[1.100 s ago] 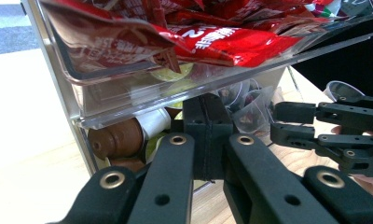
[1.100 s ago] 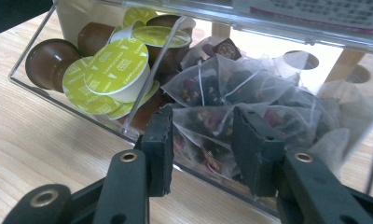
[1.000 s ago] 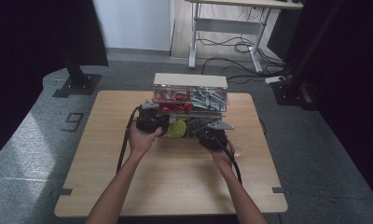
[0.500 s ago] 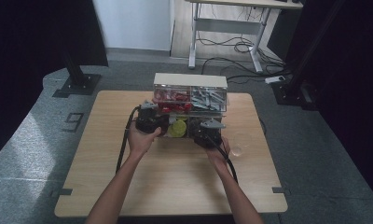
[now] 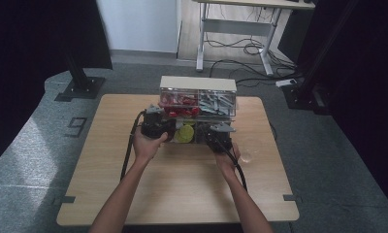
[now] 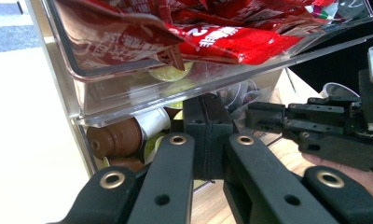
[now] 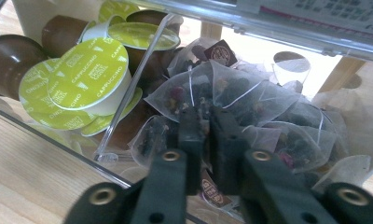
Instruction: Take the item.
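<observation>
Reaching into the lower right compartment of the clear acrylic organizer, the right gripper has just been closing, and its jaws now stand nearly together among the pyramid tea bags, with a pinch of mesh seemingly caught between the tips. I cannot see for sure whether a bag is truly gripped. Left of the organizer's thin divider lie the cappuccino capsules with green lids. The left gripper is closed with nothing between its jaws, its tips resting against the organizer's lower front under the upper tray of red sachets. The organizer stands at the far middle of the worktop. These bags should be feather-light, soft and easily crushed; the mesh may slip or tear, so the paper tag or an upper corner looks the safer hold.
</observation>
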The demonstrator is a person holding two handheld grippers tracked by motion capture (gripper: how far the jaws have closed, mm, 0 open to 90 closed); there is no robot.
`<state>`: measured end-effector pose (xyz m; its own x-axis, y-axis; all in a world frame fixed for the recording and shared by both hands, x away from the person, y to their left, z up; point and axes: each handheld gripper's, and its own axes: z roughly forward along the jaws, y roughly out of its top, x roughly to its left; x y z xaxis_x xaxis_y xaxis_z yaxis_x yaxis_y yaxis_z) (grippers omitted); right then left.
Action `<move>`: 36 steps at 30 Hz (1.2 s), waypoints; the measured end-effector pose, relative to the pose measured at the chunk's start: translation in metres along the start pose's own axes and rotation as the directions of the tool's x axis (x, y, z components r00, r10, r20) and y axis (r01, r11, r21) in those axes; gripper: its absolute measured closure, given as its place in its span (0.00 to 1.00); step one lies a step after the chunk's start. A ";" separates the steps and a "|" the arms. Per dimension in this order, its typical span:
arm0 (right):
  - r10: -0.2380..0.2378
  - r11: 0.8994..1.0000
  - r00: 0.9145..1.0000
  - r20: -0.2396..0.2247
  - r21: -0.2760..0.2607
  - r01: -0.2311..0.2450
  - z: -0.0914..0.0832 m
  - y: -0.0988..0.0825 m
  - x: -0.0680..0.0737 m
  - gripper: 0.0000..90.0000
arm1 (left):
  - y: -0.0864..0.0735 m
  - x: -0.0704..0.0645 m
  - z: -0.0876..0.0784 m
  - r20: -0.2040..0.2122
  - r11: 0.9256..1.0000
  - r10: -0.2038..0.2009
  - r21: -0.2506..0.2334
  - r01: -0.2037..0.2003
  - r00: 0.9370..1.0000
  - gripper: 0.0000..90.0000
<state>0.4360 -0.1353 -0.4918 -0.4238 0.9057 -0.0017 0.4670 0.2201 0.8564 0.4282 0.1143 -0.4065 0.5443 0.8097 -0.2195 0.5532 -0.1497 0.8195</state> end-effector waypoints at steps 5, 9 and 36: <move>0.008 1.000 1.000 -0.017 -0.006 -0.008 -0.003 0.000 -0.004 0.98 | 0.000 0.000 0.000 0.001 1.000 -0.001 -0.001 0.001 1.000 1.00; 0.017 1.000 0.999 -0.029 -0.022 -0.018 -0.008 0.002 -0.004 0.99 | -0.001 0.001 0.000 0.001 1.000 -0.001 0.001 0.001 1.000 1.00; 0.017 0.987 0.997 -0.075 -0.155 -0.029 -0.055 0.020 -0.010 0.99 | 0.000 0.000 0.000 -0.005 1.000 -0.003 -0.003 0.003 1.000 1.00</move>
<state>0.4067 -0.1598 -0.4465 -0.4727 0.8797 0.0516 0.3527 0.1352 0.9259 0.4280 0.1145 -0.4062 0.5394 0.8130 -0.2193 0.5531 -0.1457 0.8203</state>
